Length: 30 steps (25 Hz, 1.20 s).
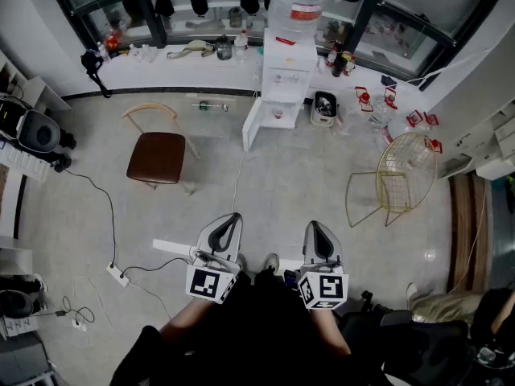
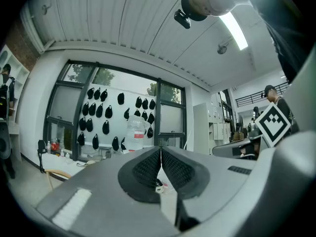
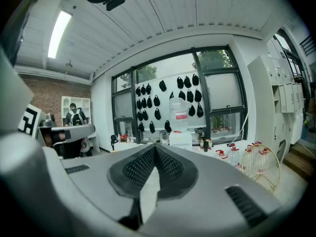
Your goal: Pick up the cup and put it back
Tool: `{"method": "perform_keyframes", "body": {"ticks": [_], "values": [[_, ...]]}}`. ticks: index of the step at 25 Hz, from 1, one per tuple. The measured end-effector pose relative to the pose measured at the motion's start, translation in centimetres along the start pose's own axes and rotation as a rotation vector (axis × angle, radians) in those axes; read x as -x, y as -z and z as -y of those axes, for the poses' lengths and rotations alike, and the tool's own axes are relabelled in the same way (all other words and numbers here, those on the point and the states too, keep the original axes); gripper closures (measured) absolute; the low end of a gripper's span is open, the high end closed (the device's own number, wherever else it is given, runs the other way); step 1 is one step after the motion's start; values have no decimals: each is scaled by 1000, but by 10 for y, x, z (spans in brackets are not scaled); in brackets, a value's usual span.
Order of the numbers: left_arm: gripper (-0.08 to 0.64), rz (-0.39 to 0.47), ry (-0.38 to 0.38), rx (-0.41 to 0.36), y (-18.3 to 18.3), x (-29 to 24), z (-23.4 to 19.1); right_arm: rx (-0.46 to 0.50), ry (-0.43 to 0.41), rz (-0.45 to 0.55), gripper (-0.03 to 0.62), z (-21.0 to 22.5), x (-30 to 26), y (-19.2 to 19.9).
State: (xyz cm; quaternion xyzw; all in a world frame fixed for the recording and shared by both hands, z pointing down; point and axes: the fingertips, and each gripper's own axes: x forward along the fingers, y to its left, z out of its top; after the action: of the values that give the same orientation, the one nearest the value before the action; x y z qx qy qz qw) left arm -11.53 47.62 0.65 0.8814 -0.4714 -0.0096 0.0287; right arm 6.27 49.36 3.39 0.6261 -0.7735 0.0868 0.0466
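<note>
Left claw (image 1: 232,219), right claw (image 1: 315,228), both closed, empty; one brown chair (image 1: 157,156), one wire chair (image 1: 405,175), one water dispenser (image 1: 286,67)

So your left tool (image 1: 228,222) and right tool (image 1: 315,230) are both light grey. The pads (image 2: 145,169) are dark charcoal with a fine dotted grid on them, and the cubes (image 1: 211,284) are white with black square markers. The floor (image 1: 282,183) is pale grey with a black cable (image 1: 112,223) snaking over it. The chair (image 1: 157,157) has a brown seat on a pale wood frame, and the wire chair (image 1: 402,171) is gold. The water dispenser (image 1: 283,71) is white, its bottle (image 1: 304,6) clear with a red label. Black shapes (image 3: 163,85) dot the window, the brick wall (image 3: 44,90) is reddish brown, and the ceiling (image 3: 163,14) is white with plank lines.
</note>
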Motion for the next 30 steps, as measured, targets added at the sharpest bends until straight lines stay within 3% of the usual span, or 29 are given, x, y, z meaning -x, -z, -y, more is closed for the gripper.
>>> {"method": "perform_keyframes", "body": {"ticks": [9,19,21,22,30], "values": [[549,6,-4,0,-2,-3,-3,4,-8,7,598,0,-3,-3],[549,14,5,-3,-1,4,-13,13,21,99,596,-11,2,-20],[549,9,2,8,1,6,-16,14,24,50,455,-12,-6,-7],[549,8,2,13,2,7,-18,14,22,31,419,-14,-8,-2],[549,-6,34,35,13,12,-35,22,17,-18,413,-35,-18,14]]}}
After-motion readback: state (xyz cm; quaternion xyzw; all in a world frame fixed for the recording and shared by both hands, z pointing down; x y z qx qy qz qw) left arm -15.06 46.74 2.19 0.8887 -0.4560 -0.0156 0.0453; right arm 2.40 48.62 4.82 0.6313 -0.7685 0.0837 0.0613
